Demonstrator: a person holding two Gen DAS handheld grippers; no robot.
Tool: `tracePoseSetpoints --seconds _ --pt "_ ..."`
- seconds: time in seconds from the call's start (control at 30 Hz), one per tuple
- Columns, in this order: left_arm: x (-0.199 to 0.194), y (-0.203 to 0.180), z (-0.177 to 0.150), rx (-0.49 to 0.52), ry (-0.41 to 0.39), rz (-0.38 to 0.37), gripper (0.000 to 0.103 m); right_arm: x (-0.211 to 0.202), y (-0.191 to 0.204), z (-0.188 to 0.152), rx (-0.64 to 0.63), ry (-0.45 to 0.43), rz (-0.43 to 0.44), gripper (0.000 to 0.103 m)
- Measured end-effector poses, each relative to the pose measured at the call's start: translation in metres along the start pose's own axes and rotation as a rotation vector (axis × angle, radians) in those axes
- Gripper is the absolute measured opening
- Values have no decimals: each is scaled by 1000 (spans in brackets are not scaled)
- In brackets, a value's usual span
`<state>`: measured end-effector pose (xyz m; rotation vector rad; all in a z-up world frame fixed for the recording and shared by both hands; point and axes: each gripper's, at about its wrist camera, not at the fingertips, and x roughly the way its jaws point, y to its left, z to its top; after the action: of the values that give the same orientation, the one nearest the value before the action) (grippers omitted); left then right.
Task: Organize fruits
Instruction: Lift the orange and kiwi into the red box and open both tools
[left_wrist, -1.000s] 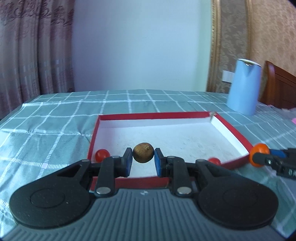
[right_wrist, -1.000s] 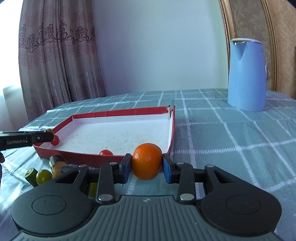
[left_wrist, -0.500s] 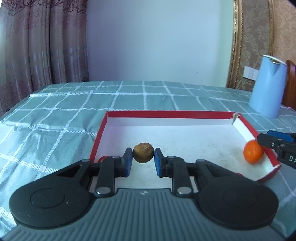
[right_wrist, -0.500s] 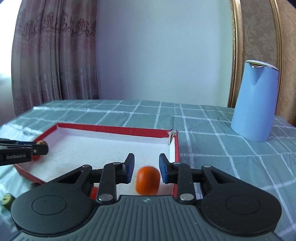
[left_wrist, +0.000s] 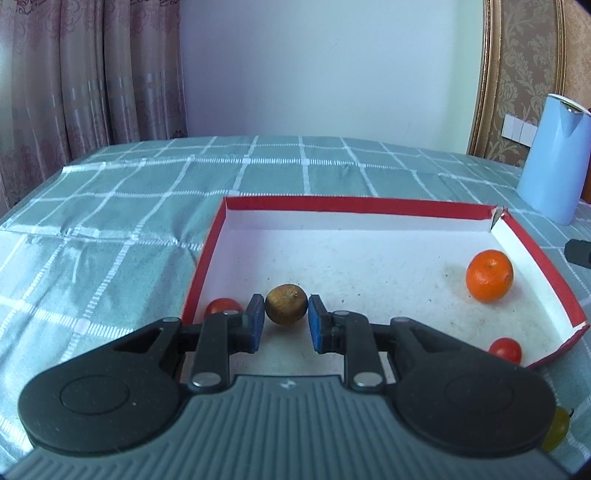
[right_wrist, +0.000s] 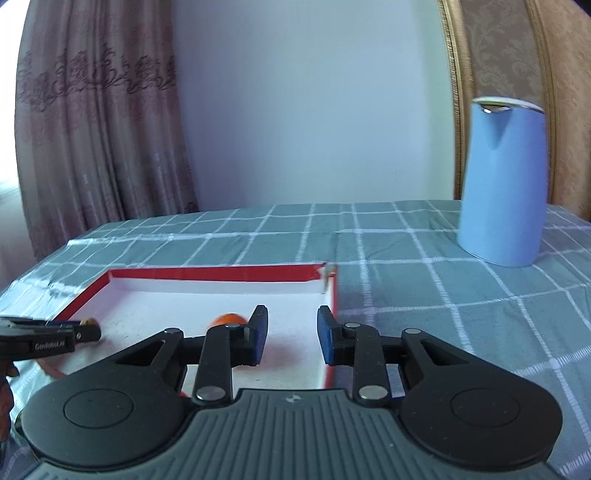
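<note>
Since a second ago the orange (left_wrist: 489, 275) has left the right gripper (right_wrist: 291, 334) and now rests inside the red tray (left_wrist: 537, 258).

Left wrist view: the left gripper (left_wrist: 286, 323), its jaws clenched on a brown kiwi (left_wrist: 286, 304), hovers over the tray's near end; the orange lies far right of them.

Right wrist view: the right jaws have just closed, nearly shut and empty, with the orange just left of them. One fruit is placed; the kiwi looks next.
</note>
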<state>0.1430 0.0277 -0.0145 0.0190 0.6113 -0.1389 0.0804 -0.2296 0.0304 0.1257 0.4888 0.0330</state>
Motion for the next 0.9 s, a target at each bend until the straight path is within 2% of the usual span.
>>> tracePoseSetpoints --seconds 0.27,0.4,0.53,0.6,0.67,0.77,0.83,0.9 --pt "1 0 -2 8 -10 19 24 7 5 -7 7 28 11 29" --pt "1 -1 -2 14 -8 25 30 8 11 -11 -15 36 10 29" --pt "-1 -2 -3 24 -10 6 44 9 16 -15 -26 45 12 30" --pt "-1 -4 -3 35 -13 7 46 9 17 -16 -27 42 8 42" --pt "-1 -4 -3 33 -6 -3 49 5 17 -16 -18 17 -3 77" --pt "-2 -5 -3 33 -5 -11 53 -1 16 -15 -19 -29 -13 80" --pt "-3 -5 -4 32 3 -27 61 0 17 -15 -19 -23 -15 80" --pt "-4 -6 -4 40 -6 -30 63 3 18 -17 -25 -4 -14 80"
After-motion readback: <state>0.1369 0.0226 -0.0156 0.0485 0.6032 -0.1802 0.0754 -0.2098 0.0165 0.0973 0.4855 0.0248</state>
